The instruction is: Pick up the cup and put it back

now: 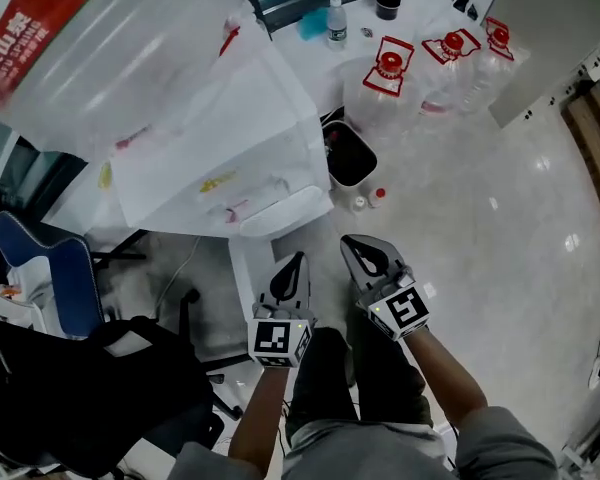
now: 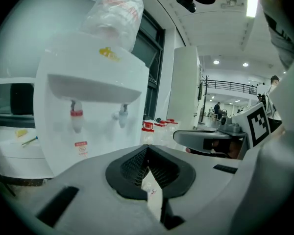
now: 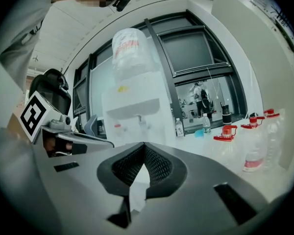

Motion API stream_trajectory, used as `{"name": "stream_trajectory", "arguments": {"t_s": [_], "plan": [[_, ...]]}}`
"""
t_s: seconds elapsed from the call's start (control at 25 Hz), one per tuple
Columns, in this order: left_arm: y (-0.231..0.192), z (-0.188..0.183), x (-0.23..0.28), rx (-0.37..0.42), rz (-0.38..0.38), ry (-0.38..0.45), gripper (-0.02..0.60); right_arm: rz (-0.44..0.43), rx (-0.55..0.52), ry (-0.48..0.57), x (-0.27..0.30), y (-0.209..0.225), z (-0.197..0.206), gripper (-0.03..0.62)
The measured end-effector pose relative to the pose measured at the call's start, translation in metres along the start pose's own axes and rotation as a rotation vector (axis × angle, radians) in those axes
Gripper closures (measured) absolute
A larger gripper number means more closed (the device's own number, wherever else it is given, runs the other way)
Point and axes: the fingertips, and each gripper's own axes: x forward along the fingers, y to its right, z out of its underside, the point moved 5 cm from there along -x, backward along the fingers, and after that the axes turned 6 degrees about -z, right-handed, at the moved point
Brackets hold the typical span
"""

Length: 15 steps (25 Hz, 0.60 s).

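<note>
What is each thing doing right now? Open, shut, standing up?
Left gripper: shut, empty.
Right gripper: shut, empty.
Water dispenser: upright, with the big bottle upside down on top.
Black bin: open at the top.
Water jugs: upright on the floor, red caps on.

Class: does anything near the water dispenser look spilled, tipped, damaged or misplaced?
Nothing spilled or damaged. The water dispenser stands upright, bottle seated on top. Oddly, no cup shows; left gripper and right gripper are shut, empty.
</note>
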Motion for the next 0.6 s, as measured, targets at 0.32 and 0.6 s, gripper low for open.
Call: {"name": "stream_trajectory", "arguments": {"t_s": [0.32,0.6], "plan": [[-0.029,0.103,0.067,0.025,0.003,0.033,0.572,-0.023,-0.052,0.022,0.039,0.042,0.105,0.585],[-0.051,0.179,0.109,0.048,-0.014,0.049,0.572,-0.052,-0.072,0.070,0.071,0.075,0.181,0.583]]}}
